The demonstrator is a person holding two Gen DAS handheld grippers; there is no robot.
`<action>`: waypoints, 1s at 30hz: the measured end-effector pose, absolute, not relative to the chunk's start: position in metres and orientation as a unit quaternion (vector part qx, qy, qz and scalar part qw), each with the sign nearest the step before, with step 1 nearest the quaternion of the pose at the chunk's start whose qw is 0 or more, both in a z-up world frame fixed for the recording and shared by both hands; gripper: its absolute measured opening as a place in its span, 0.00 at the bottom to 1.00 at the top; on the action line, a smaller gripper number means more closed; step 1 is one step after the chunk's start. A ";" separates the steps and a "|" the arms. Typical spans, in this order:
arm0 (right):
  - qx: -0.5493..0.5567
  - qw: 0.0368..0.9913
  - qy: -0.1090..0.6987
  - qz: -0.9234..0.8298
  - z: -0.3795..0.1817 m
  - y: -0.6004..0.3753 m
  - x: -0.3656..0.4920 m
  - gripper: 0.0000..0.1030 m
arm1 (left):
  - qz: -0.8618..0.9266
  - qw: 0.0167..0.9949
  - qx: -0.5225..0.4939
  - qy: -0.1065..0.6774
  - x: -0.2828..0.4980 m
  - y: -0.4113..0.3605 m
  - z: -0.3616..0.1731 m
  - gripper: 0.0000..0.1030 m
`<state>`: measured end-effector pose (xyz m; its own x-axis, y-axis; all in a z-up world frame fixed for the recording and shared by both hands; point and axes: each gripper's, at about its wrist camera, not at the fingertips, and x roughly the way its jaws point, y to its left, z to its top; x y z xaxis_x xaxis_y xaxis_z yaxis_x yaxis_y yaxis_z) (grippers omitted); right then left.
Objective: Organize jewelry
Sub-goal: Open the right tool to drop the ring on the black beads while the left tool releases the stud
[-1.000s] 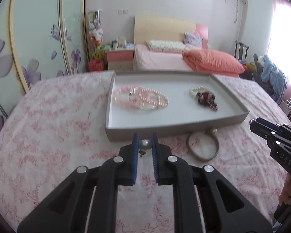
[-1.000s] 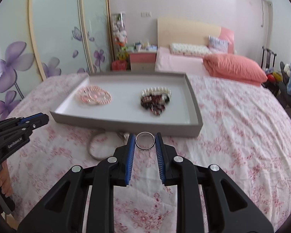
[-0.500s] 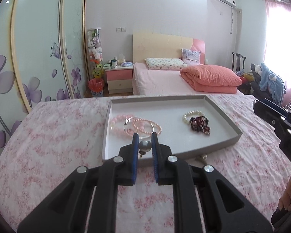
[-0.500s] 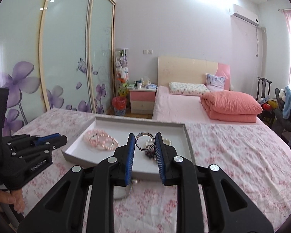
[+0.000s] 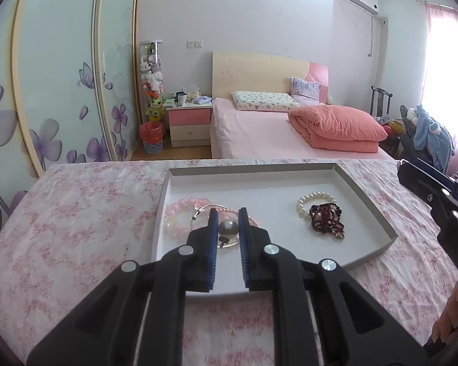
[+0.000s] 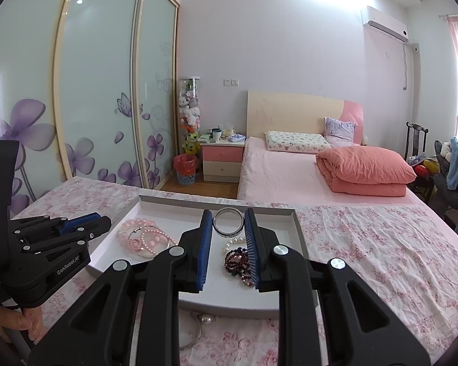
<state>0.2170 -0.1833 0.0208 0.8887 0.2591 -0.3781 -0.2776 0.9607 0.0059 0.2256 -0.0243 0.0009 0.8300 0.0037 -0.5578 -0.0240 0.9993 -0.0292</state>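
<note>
Over the grey tray (image 5: 378, 213), the left gripper (image 5: 226, 228) clamps what looks like a pearl earring (image 5: 228, 228) and the right gripper (image 6: 228, 227) pinches a ring (image 6: 228, 222); lower each before releasing, clear of the bracelets (image 5: 183, 213).

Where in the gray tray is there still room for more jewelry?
The tray has bare floor in the middle, between the pink bracelets and the white pearl bracelet, and along its far wall. It is crowded at the left and around the dark beads.
</note>
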 end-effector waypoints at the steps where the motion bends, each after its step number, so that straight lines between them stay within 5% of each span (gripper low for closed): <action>1: -0.022 0.971 0.194 0.137 0.020 -0.183 0.221 0.22 | 0.007 0.956 -0.017 0.293 0.229 -0.024 0.000 0.14; 25: 0.017 0.947 0.290 0.136 -0.030 -0.186 0.300 0.23 | -0.011 0.935 -0.038 0.353 0.306 -0.027 -0.043 0.18; 27: 0.024 0.947 0.292 0.132 -0.031 -0.190 0.300 0.43 | -0.011 0.933 -0.044 0.356 0.308 -0.024 -0.045 0.26; 30: 0.026 0.949 0.288 0.125 -0.031 -0.195 0.298 0.47 | -0.009 0.933 -0.047 0.357 0.307 -0.020 -0.046 0.34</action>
